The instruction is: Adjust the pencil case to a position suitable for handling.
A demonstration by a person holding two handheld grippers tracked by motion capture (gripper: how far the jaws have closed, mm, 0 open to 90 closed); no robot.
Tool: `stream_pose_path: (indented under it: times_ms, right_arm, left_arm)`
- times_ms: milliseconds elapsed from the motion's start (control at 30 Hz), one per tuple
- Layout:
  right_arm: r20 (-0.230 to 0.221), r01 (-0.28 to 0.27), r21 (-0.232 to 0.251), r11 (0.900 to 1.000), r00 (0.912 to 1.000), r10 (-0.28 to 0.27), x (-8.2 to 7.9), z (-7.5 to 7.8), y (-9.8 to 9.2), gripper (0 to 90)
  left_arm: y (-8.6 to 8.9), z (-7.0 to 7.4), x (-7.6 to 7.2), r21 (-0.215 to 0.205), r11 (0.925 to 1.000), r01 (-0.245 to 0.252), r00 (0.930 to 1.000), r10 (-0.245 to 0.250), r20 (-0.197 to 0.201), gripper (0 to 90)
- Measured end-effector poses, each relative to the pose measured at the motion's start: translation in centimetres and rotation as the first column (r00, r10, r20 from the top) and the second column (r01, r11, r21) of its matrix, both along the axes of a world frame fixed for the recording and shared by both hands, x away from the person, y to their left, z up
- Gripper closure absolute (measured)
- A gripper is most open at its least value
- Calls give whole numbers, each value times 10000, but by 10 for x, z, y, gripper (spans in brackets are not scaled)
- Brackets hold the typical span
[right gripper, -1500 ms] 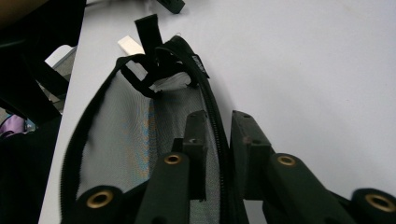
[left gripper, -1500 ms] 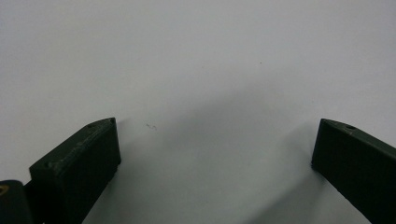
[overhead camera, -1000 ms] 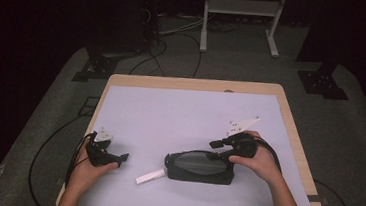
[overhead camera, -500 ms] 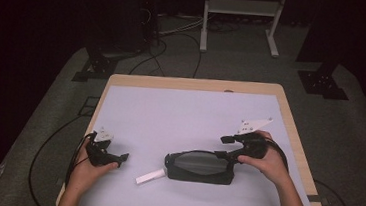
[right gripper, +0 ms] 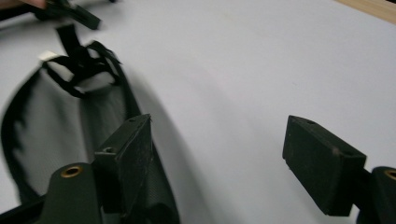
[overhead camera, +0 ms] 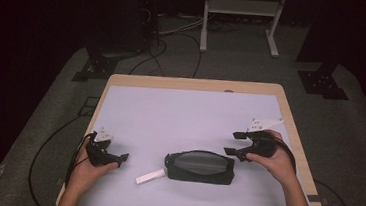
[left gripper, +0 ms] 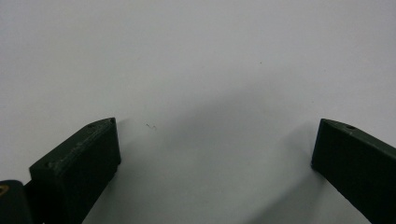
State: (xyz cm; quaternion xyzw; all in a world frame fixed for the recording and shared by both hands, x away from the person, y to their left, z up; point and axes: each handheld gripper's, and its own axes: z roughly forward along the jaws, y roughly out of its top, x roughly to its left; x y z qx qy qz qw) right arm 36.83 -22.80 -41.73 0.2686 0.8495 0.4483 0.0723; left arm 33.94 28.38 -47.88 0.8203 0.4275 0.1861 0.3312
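Lying near the counter's (overhead camera: 122,85) near edge in the high view, the black mesh pouch (overhead camera: 199,167) runs its long axis left to right, its white tag (overhead camera: 150,176) pointing left; the right gripper (overhead camera: 236,144) sits just right of it, its jaws having just been opening with nothing between them. The left gripper (left gripper: 212,144) view shows its jaws spread over bare counter. In the right gripper (right gripper: 217,161) view the pouch lies beside the left jaw, so a clean next grasp would likely mean centring its end between them.

The pouch (overhead camera: 199,167) I'm working with is a dark, flat mesh bag, oblong with rounded corners, black trim around a grey see-through panel. It lies flat on the pale sheet near my edge of the table, long side running left to right, between my two hands. From my right claw's camera its mesh panel (right gripper: 60,130) lies close by, with black straps bunched at the far end. A small white strip (overhead camera: 150,176) sticks out at its left end, flat on the sheet.
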Motion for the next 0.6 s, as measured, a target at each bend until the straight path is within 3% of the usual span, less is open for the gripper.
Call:
stream_pose_path:
  times_ms: [300, 600]
  right_arm:
    - [90, 1124, -102, 9936, 9936, -1123, 4, -6, -19, 214]
    - [165, 2193, -513, 9743, 9757, -2187, 1, -13, -34, 199]
  left_arm:
    - [0, 0, 0, 2, 10000, 2, 10000, -2, -6, 3]
    - [0, 0, 0, 13, 10000, 1, 10000, -1, 7, 3]
